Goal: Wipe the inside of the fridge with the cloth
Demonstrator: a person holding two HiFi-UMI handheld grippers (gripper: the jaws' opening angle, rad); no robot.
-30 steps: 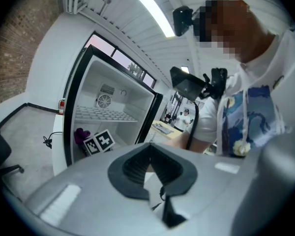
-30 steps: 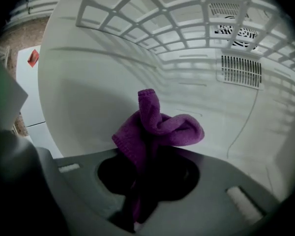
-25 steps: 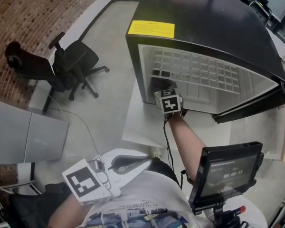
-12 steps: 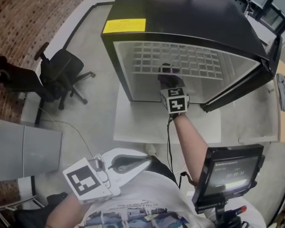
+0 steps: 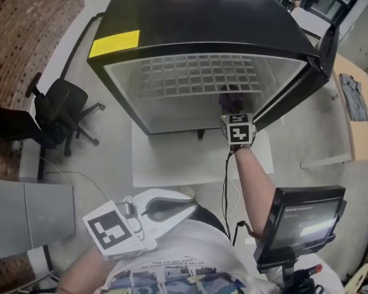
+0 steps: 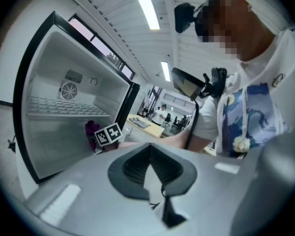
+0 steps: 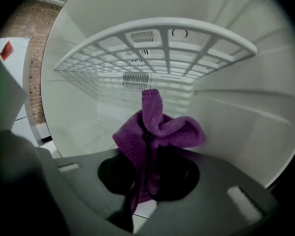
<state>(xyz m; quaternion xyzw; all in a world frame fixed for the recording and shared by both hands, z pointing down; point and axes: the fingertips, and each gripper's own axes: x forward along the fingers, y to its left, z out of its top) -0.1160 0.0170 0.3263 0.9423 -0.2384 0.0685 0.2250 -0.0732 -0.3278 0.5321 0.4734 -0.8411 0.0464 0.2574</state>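
Observation:
The black fridge [image 5: 190, 17] stands open, its white inside and wire shelf [image 5: 190, 75] facing me. My right gripper [image 5: 232, 106] reaches into the lower right of the fridge, shut on a purple cloth [image 5: 231, 95]. In the right gripper view the cloth [image 7: 162, 127] bunches out of the jaws [image 7: 147, 149] below the shelf [image 7: 157, 43], close to the right inner wall [image 7: 246, 107]. My left gripper [image 5: 172, 208] is held by my chest, shut and holding nothing. In the left gripper view [image 6: 150, 149] the fridge [image 6: 64, 112] and the cloth [image 6: 92, 129] show at the left.
The fridge door [image 5: 294, 78] swings out to the right. A white slab [image 5: 172, 158] lies under the fridge. A black office chair [image 5: 61, 112] stands at the left, a screen on a stand [image 5: 303, 222] at my right, and a wooden table [image 5: 362, 115] at the far right.
My right gripper has carried the cloth from the left side of the fridge's inside across to the right side. The left gripper has stayed by my chest.

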